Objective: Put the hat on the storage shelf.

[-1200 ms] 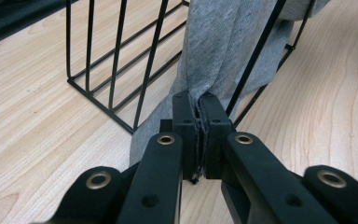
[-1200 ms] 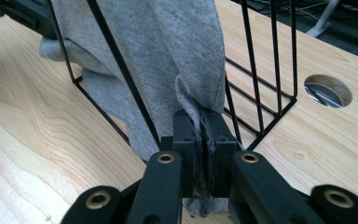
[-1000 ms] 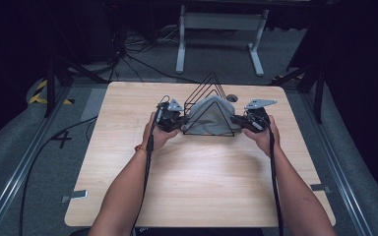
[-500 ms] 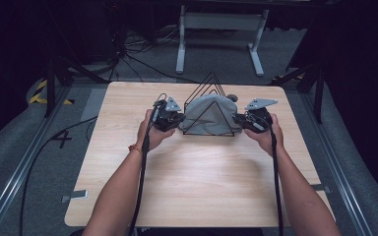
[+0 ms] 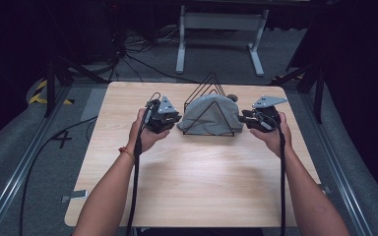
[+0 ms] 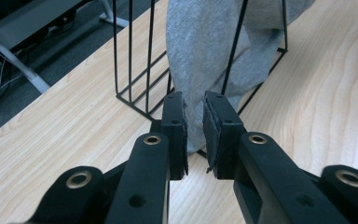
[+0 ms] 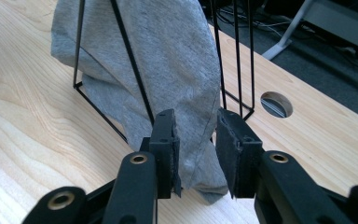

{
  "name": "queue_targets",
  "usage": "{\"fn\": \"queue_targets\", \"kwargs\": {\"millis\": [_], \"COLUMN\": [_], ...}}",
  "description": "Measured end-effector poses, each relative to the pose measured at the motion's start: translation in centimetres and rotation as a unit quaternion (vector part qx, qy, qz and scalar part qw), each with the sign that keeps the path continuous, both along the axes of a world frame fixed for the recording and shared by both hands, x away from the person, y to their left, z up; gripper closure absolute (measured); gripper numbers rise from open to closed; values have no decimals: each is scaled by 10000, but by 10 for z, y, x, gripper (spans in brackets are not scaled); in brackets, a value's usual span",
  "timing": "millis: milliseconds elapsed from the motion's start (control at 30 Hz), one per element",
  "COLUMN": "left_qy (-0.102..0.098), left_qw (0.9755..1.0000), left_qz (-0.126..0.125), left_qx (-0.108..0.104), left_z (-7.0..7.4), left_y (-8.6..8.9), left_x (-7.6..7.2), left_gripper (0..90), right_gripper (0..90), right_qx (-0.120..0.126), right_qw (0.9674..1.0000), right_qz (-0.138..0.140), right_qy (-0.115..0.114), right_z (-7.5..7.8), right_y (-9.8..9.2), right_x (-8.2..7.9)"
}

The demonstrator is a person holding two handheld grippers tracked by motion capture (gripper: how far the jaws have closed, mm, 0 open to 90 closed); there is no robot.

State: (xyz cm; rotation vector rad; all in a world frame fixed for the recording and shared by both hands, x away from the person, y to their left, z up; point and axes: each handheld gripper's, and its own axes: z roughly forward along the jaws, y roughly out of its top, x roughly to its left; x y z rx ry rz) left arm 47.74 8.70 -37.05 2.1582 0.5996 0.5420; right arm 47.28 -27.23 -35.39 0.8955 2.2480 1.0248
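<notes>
A grey cloth [image 5: 209,115] hangs bunched inside a black wire rack [image 5: 211,78] of triangular frames at the back middle of the wooden table [image 5: 197,172]. My left gripper [image 5: 163,118] sits at the rack's left end. In the left gripper view its jaws [image 6: 195,100] are nearly together, pinching a hanging fold of the cloth [image 6: 205,42]. My right gripper [image 5: 258,119] is at the rack's right end. In the right gripper view it [image 7: 195,116] stands open, with the cloth's lower corner [image 7: 168,51] loose between the pads.
A round cable hole [image 7: 275,103] sits in the tabletop just behind the rack. The rack's thin wires [image 6: 130,70] stand close beside both grippers. Bare wood stretches toward the near edge. Cables and a metal stand [image 5: 221,29] lie on the floor beyond the table.
Both hands have stayed almost still at the rack's ends. The left gripper has edged slightly left and lower. The cloth and the rack have kept their places.
</notes>
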Motion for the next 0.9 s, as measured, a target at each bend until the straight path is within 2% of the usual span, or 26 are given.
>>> {"fn": "queue_targets", "kwargs": {"millis": [67,233,300,500,533,633,733,800,900], "left_qy": [-45,-11,1,4,16,-1,18,52,95], "left_qw": [10000,9999,9999,9995,9995,9983,9974,9977,9973], "left_qz": [-16,-12,17,77,100,124,121,124,153], "left_qx": [43,152,138,301,298,578,709,657,712], "left_z": [1,5,6,7,7,3,-2,-6,-12], "left_y": [3,17,22,39,42,48,53,57,62], "left_x": [-4,-12,-14,-26,-28,-35,-42,-45,-50], "left_gripper": [783,758,730,650,629,595,558,532,506], "right_gripper": [671,639,616,562,554,555,544,537,526], "right_qx": [-12,-44,-119,-255,-262,-297,-311,-356,-426], "right_qw": [10000,10000,9999,9997,9996,9996,9995,9993,9991], "right_qz": [-1,7,35,12,-5,12,3,-16,-4], "right_qy": [-2,-20,-41,-52,-54,-28,-47,-62,-40], "right_z": [2,6,7,9,9,10,10,9,7], "right_y": [0,-6,-8,-14,-16,-22,-28,-31,-35], "right_x": [-3,-12,-15,-22,-24,-29,-35,-38,-44]}}
